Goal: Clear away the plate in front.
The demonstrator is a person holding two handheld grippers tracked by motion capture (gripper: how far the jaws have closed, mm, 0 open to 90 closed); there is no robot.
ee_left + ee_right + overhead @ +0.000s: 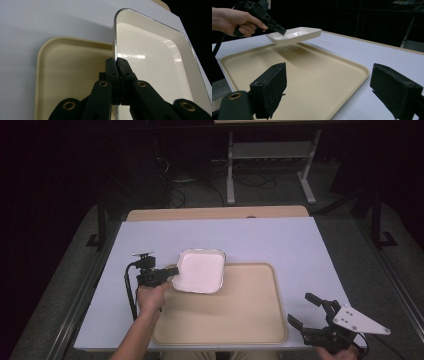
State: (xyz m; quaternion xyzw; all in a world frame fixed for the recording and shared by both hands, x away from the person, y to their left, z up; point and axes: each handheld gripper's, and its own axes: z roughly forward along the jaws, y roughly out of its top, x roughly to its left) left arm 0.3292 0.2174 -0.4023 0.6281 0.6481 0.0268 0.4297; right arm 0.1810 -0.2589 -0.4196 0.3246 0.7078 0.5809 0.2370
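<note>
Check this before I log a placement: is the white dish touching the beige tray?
Apart. In the right gripper view the white dish hangs above the beige tray.

The room is dark beyond the lit table [280, 240], whose pale lilac-white top shows a bare wooden strip [215, 213] along its far edge. Grey carpet [270, 190] covers the floor, where a white metal stand [270, 155] and loose black cables [185, 190] sit.

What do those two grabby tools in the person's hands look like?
Both are black. The left tool has bolted link arms with brass-coloured pivots and a black cable trailing from it. The right tool has two chunky black padded jaws and a grey three-cornered plate with small holes on top. The forearm shows no sleeve.
</note>
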